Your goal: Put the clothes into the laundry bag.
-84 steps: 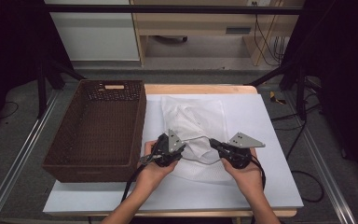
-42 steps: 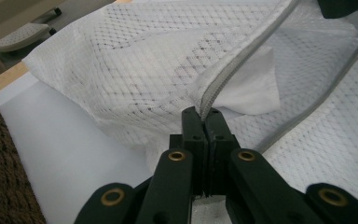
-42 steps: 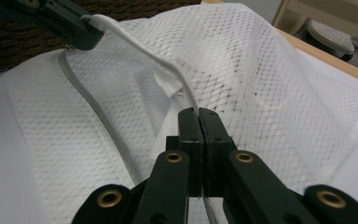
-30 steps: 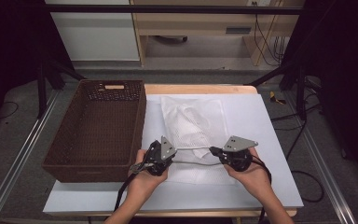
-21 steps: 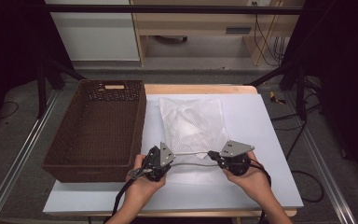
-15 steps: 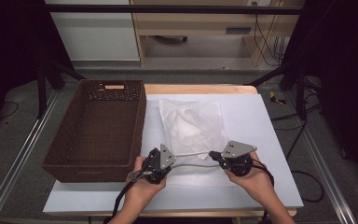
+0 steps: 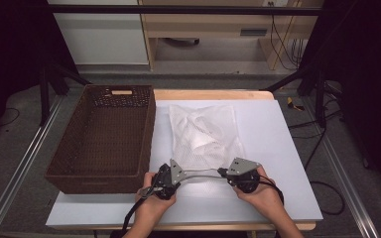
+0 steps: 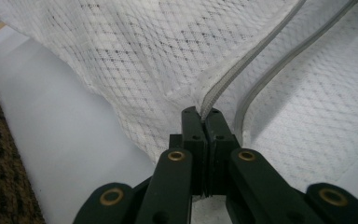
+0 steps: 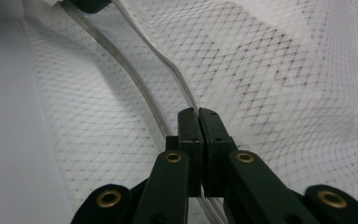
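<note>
White mesh laundry bag (image 7: 204, 135) flat on the desk (image 7: 287, 148), just right of the brown wicker basket (image 7: 104, 136), far end toward 12 o'clock. Near edge, at 6 o'clock, lifted off the desk. Left gripper (image 7: 171, 174) at about 7 o'clock of the bag, jaws clamped on the zipper edge (image 8: 223, 88); right gripper (image 7: 226, 173) at about 5 o'clock, jaws likewise pinched tight on the same zipper band (image 9: 179, 91). Mouth of the bag parted, two zipper strips curving apart between the grippers. Judged stage: both grips secured, opening begun and held taut. Likely left: getting the bag into the basket, still empty as far as visible.
</note>
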{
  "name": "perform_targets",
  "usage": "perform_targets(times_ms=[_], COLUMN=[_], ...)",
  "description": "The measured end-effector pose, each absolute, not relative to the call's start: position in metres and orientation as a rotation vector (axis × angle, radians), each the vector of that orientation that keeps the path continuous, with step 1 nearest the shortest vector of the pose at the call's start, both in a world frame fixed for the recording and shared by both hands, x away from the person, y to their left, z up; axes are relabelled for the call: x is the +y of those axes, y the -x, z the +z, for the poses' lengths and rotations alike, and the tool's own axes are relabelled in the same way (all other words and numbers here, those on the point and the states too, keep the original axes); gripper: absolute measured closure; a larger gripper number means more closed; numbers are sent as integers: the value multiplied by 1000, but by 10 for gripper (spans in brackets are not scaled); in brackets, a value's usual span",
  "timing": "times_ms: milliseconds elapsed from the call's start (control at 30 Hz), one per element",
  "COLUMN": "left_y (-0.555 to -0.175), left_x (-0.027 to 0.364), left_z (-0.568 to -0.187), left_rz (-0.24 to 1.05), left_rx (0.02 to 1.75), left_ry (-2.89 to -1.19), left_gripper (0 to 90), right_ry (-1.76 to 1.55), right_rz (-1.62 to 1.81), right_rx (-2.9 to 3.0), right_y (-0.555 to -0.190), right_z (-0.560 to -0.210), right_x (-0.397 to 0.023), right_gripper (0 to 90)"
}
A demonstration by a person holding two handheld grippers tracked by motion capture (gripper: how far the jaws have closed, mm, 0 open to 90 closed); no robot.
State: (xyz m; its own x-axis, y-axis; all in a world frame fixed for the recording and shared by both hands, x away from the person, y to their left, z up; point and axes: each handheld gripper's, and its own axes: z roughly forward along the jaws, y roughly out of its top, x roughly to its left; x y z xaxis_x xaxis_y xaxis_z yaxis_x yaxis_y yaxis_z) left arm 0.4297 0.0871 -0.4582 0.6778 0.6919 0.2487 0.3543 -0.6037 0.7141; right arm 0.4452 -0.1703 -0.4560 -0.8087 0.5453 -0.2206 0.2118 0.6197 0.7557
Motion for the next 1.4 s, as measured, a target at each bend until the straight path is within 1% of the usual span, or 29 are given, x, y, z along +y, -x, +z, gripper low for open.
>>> perform_targets(times_ms=[400,533,567,733,867,933,967,1100,1267,1333,1400], left_y=[-431,-430,-429,-424,-420,-419,-418,-415,-413,-412,-412], left_x=[91,93,93,92,92,92,92,92,89,89,88], left_z=[-464,-463,-463,-460,-454,-453,-453,-450,-447,-446,-445], left_rz=[695,714,694,692,716,717,715,696,677,670,660], left_rx=[824,828,841,821,808,803,798,800,782,781,777], left_ry=[-2225,-2194,-2191,-2182,-2164,-2162,-2162,-2148,-2121,-2112,-2105], left_gripper=[879,830,816,760,681,667,645,606,531,494,461], right_ry=[-594,-593,-596,-601,-606,-605,-611,-621,-636,-646,-652], right_rz=[1001,996,996,999,1004,1007,1016,1018,1022,1030,1031], right_rx=[2451,2453,2454,2461,2461,2457,2452,2449,2447,2437,2420], right_y=[-448,-449,-449,-448,-447,-447,-446,-445,-444,-442,-441], right_z=[-466,-466,-466,-467,-467,-467,-466,-466,-465,-463,-462], right_x=[-162,-162,-161,-162,-162,-163,-163,-165,-168,-170,-171], right_gripper=[885,880,873,846,787,780,754,715,645,586,489])
